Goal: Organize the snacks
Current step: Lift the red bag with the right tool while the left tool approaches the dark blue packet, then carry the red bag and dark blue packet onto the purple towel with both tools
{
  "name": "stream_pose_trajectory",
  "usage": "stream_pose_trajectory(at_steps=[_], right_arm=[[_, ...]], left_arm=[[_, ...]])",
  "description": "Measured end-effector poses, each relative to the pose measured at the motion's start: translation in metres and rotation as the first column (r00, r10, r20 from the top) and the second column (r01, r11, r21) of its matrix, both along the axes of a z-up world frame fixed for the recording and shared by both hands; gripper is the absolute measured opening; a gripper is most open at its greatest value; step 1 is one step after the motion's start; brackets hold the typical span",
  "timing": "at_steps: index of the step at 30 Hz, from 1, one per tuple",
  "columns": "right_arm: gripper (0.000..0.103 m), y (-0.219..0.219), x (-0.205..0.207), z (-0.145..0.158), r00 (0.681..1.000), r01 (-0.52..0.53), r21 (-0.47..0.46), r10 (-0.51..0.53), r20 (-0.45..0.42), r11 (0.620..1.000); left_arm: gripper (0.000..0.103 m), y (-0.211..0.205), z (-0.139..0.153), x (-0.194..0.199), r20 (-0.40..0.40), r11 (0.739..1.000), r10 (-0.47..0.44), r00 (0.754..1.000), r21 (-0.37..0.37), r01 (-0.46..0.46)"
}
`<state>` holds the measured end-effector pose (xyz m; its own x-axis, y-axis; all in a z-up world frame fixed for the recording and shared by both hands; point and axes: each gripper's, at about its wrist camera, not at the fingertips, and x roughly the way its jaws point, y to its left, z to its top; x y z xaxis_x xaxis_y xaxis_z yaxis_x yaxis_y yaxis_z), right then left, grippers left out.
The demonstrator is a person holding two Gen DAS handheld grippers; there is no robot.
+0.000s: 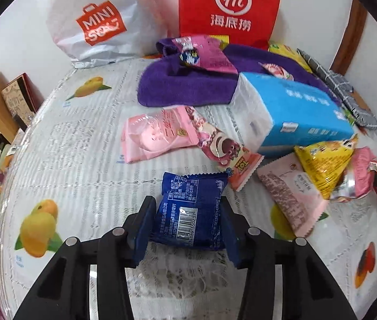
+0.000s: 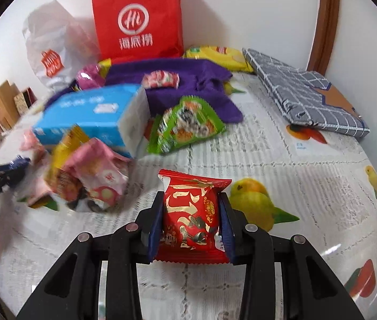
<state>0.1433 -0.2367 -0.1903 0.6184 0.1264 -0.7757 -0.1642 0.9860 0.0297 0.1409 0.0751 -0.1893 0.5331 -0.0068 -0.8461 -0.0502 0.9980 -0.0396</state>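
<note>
- The left hand-held gripper point(image 1: 188, 210) has its jaws closed on a dark blue snack packet point(image 1: 192, 208); both pads press the packet's side edges, and the barcode side faces up. The packet's long axis runs straight ahead along the fingers.
- The right hand-held gripper point(image 2: 192, 220) is clamped on a red snack packet point(image 2: 191, 214) with gold print, pads against its two sides and its crimped ends pointing away from and back toward the wrist.
- Both packets seem to sit just above the bench point(image 1: 81, 160), which is covered by a fruit-print cloth; whether either touches it I cannot tell.
- Just ahead of the left gripper lies a pink packet point(image 1: 156, 133); ahead and to its right, a loose heap with a yellow triangular packet point(image 1: 324, 165) and a pale pink one point(image 1: 292, 194).
- From the right gripper that heap lies ahead and to the left, and a green triangular packet point(image 2: 185, 125) lies straight ahead.
- Beyond these lies a blue tissue pack point(image 1: 295, 114), then a purple towel point(image 1: 188, 85) carrying more snacks.
- Farthest out, against the wall, stand a red paper bag point(image 1: 228, 10) and a white plastic bag point(image 1: 95, 21).
- Judgement: if a bag is the sorting place, it lies straight ahead past the clutter for both hands. The left is nearer the white bag; the red bag lies ahead of either hand.
</note>
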Motion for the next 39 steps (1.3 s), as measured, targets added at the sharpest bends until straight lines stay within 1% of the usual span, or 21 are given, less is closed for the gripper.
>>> stream_pose_trajectory(at_steps=[3,6,9,11,12,15,20,22,24,26,28,29,31,33,37,39], right_arm=[[0.038,0.003,-0.002,0.020,0.999,0.004,-0.004,-0.003,0.050,1.000],[0.038,0.011,0.002,0.042,0.995,-0.011,-0.004,0.012,0.098,1.000],[0.038,0.025,0.015,0.063,0.989,-0.036,-0.002,0.036,0.141,0.999],[0.038,0.032,0.026,0.073,0.986,-0.054,0.015,0.051,0.161,0.998],[0.038,0.036,0.033,0.078,0.984,-0.063,0.028,0.057,0.167,0.998],[0.038,0.045,0.055,0.094,0.980,-0.067,0.058,0.055,0.190,0.996],[0.038,0.059,0.095,0.106,0.977,-0.080,0.060,0.067,0.203,0.995],[0.038,0.062,0.110,0.104,0.976,-0.090,0.072,0.074,0.204,0.993],[0.038,0.064,0.126,0.097,0.977,-0.092,0.077,0.075,0.198,0.993],[0.038,0.066,0.140,0.082,0.980,-0.090,0.079,0.074,0.185,0.993],[0.038,0.064,0.150,0.062,0.987,-0.078,0.076,0.066,0.146,0.994],[0.038,0.062,0.152,0.053,0.991,-0.070,0.075,0.060,0.122,0.995],[0.038,0.059,0.153,0.042,0.992,-0.072,0.075,0.063,0.106,0.995],[0.038,0.056,0.152,0.036,0.994,-0.059,0.075,0.051,0.100,0.995],[0.038,0.044,0.152,0.037,0.995,-0.048,0.175,0.031,0.096,0.983],[0.038,0.041,0.152,0.035,0.995,-0.038,0.186,0.020,0.096,0.982]], left_arm=[[0.045,-0.003,0.020,-0.005,0.042,1.000,-0.021,0.999,-0.017,0.022],[0.045,-0.007,0.047,-0.006,0.095,0.996,-0.054,0.994,-0.064,0.060],[0.045,-0.015,0.073,0.004,0.147,0.992,-0.079,0.986,-0.089,0.093],[0.045,-0.021,0.088,0.014,0.187,0.991,-0.085,0.979,-0.084,0.102],[0.045,-0.024,0.094,0.021,0.202,0.992,-0.092,0.975,-0.070,0.108],[0.045,-0.031,0.109,0.041,0.235,0.987,-0.102,0.967,-0.100,0.128],[0.046,-0.045,0.125,0.073,0.290,0.983,-0.130,0.948,-0.088,0.161],[0.046,-0.047,0.124,0.087,0.314,0.981,-0.137,0.939,-0.092,0.174],[0.046,-0.048,0.117,0.099,0.321,0.981,-0.138,0.937,-0.086,0.174],[0.046,-0.046,0.103,0.108,0.300,0.986,-0.122,0.946,-0.076,0.151],[0.046,-0.041,0.086,0.115,0.255,0.986,-0.122,0.959,-0.083,0.147],[0.046,-0.038,0.080,0.115,0.246,0.987,-0.111,0.963,-0.083,0.135],[0.046,-0.031,0.068,0.118,0.219,0.992,-0.080,0.972,-0.079,0.100],[0.046,-0.026,0.062,0.122,0.203,0.993,-0.064,0.977,-0.081,0.082],[0.046,-0.020,0.054,0.126,0.197,0.995,-0.036,0.980,-0.083,0.053],[0.046,-0.017,0.051,0.128,0.188,0.993,-0.034,0.982,-0.109,0.055]])
